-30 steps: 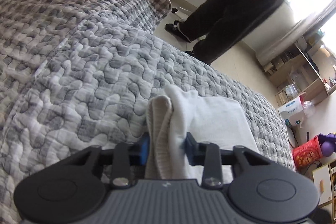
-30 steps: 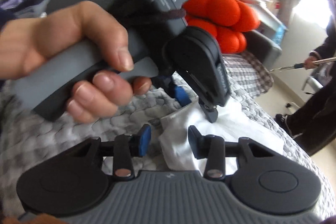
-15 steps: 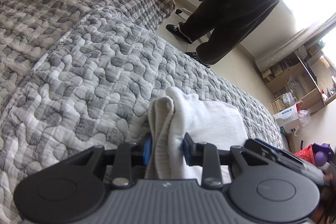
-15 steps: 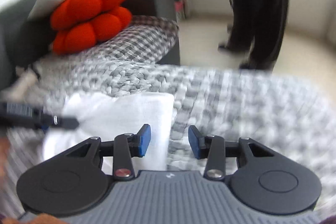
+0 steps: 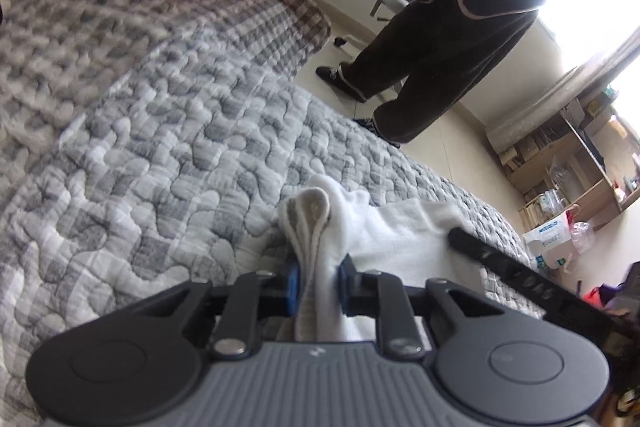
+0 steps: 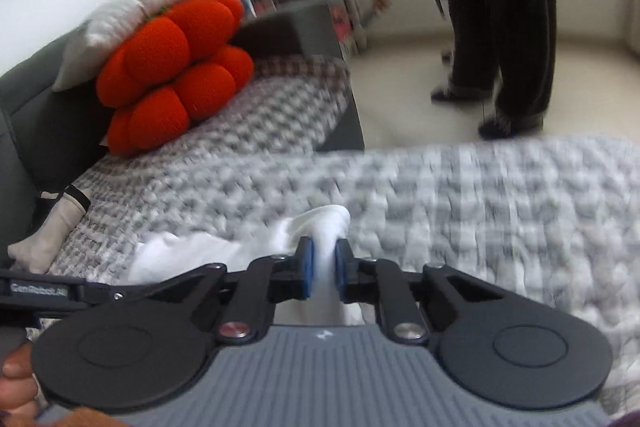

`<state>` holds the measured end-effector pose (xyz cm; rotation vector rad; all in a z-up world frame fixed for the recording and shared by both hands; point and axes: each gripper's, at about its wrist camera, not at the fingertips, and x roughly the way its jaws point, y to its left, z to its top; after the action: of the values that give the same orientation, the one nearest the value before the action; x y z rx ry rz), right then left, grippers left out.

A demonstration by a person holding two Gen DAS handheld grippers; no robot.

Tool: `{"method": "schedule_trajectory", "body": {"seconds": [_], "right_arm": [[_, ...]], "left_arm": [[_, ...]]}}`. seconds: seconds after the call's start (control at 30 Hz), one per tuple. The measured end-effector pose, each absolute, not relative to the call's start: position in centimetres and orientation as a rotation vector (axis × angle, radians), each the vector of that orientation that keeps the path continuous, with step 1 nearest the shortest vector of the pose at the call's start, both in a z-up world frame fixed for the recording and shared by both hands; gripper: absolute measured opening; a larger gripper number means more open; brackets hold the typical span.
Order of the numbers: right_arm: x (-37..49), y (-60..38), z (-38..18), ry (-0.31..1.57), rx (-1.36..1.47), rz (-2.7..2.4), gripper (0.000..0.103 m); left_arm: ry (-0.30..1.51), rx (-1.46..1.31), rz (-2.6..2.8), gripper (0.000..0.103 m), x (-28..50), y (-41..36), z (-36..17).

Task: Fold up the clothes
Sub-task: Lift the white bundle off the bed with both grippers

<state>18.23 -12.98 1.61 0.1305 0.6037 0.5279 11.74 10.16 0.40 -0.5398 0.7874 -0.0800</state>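
Note:
A white garment lies folded on the grey quilted bed cover. My left gripper is closing on a bunched, layered edge of that cloth, and the blue pads press it from both sides. In the right wrist view the white garment spreads to the left, and my right gripper is closing on a raised corner of it, pinched between the pads. The right gripper's black finger shows at the right of the left wrist view.
An orange puffy cushion rests against the dark sofa back, with a pale pillow behind it. A person in dark clothes stands on the floor beyond the bed. Shelves and bags line the far right wall. A beige item lies at the bed's left.
The right gripper swung from beside the left hand to the garment's other side and shut on a corner. The left gripper tightened on its bunched edge.

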Motion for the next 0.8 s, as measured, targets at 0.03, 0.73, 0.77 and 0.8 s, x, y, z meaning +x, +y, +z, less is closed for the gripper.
{"method": "schedule_trajectory", "body": {"seconds": [0.03, 0.73, 0.77, 0.8], "right_arm": [[17.8, -13.2, 2.1, 0.578, 0.132, 0.531, 0.014], [19.2, -15.9, 1.8, 0.68, 0.198, 0.486, 0.03], [19.3, -16.1, 1.7, 0.709, 0.207, 0.504, 0.031], [19.5, -16.3, 1.6, 0.746, 0.212, 0.532, 0.032]], "left_arm": [[0.777, -0.545, -0.083, 0.018, 11.5, 10.2, 0.6], [0.816, -0.675, -0.142, 0.051, 12.3, 12.3, 0.3], [0.825, -0.667, -0.158, 0.051, 12.3, 12.0, 0.2], [0.83, -0.652, -0.164, 0.052, 12.3, 11.7, 0.3]]}}
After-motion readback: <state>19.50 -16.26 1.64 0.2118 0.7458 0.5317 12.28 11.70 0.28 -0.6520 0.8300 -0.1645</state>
